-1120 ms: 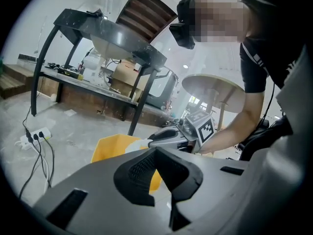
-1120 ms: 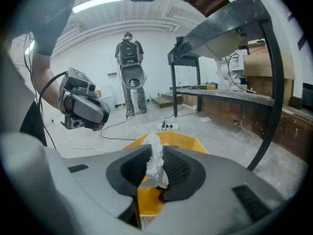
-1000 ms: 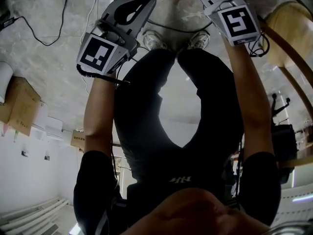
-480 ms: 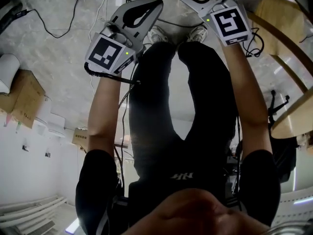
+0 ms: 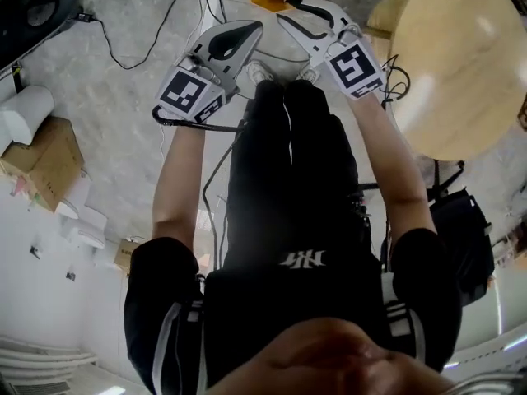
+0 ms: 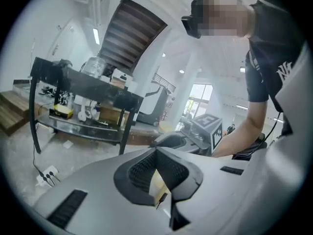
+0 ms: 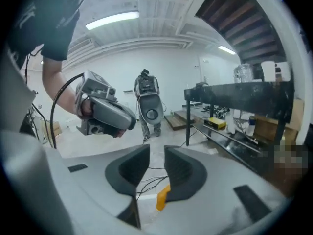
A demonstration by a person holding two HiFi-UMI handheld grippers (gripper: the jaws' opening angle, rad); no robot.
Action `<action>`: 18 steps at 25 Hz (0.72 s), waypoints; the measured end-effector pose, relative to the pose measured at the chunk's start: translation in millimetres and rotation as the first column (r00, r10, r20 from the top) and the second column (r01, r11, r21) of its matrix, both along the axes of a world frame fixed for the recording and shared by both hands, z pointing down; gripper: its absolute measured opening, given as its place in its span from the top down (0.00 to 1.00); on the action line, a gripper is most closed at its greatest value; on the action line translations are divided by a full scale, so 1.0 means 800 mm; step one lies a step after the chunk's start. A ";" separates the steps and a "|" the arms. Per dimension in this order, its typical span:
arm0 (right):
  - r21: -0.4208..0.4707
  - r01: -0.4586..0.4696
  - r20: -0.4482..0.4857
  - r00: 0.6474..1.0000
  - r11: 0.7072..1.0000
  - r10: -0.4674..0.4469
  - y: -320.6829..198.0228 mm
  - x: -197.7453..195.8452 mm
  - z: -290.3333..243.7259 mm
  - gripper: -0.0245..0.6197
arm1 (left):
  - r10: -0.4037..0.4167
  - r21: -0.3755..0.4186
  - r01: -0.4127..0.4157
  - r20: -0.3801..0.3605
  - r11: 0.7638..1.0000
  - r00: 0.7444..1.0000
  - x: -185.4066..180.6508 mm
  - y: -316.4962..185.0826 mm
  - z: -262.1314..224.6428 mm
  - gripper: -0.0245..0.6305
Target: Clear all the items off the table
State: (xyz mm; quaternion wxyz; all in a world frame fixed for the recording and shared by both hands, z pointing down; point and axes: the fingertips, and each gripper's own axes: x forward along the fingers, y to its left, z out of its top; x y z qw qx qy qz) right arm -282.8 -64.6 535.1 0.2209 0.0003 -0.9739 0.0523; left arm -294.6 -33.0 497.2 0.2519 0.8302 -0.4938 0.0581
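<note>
Above a marbled floor (image 5: 123,113), the round wooden table (image 5: 461,64) shows no items, so clearing seems done; the left gripper (image 5: 249,31) has its fingers pressed together, while the right gripper (image 5: 290,12) has fingers that were just closing and stand slightly apart on nothing.

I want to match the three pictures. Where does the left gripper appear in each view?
Head view: the left gripper, upper left of centre, jaws shut.
Left gripper view: the left gripper fills the bottom, jaws at centre.
Right gripper view: the left gripper, middle left, in a hand.
Shared landmark: the black-framed rack, left in the left gripper view, right in the right.
</note>
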 end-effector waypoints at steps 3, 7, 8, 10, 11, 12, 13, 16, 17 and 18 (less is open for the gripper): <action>0.017 0.028 0.024 0.999 0.999 -0.029 0.008 0.030 -0.087 0.95 | 0.005 0.035 -0.006 0.021 0.999 1.000 0.018 -0.003 -0.076 0.95; 0.021 0.018 0.080 0.997 1.000 -0.020 0.008 0.072 -0.190 0.95 | 0.037 0.070 -0.039 0.042 0.997 0.998 0.055 -0.009 -0.155 0.95; 0.029 0.009 0.094 0.995 1.000 -0.011 0.004 0.082 -0.212 0.95 | 0.045 0.084 -0.049 0.044 0.995 0.998 0.064 -0.012 -0.173 0.95; 0.051 -0.015 0.123 0.992 0.999 0.009 -0.001 0.106 -0.250 0.95 | 0.061 0.112 -0.066 0.048 0.991 0.997 0.085 -0.016 -0.208 0.95; 0.062 -0.031 0.135 0.991 0.998 0.023 -0.003 0.120 -0.265 0.95 | 0.068 0.124 -0.074 0.049 0.989 0.996 0.095 -0.016 -0.223 0.95; 0.071 -0.051 0.147 0.988 0.996 0.041 -0.003 0.135 -0.279 0.95 | 0.076 0.133 -0.082 0.050 0.988 0.996 0.104 -0.015 -0.235 0.95; 0.077 -0.077 0.156 0.986 0.994 0.064 -0.004 0.152 -0.290 0.95 | 0.086 0.138 -0.093 0.051 0.986 0.995 0.114 -0.013 -0.244 0.95; 0.094 -0.191 0.159 0.972 0.977 0.174 -0.011 0.212 -0.317 0.95 | 0.150 0.145 -0.158 0.061 0.977 0.987 0.143 -0.008 -0.264 0.95; 0.101 -0.235 0.157 0.963 0.967 0.218 -0.014 0.233 -0.326 0.95 | 0.176 0.152 -0.184 0.065 0.971 0.982 0.152 -0.007 -0.272 0.95; 0.107 -0.278 0.158 0.953 0.954 0.260 -0.018 0.252 -0.336 0.95 | 0.200 0.160 -0.208 0.068 0.965 0.977 0.159 -0.006 -0.280 0.95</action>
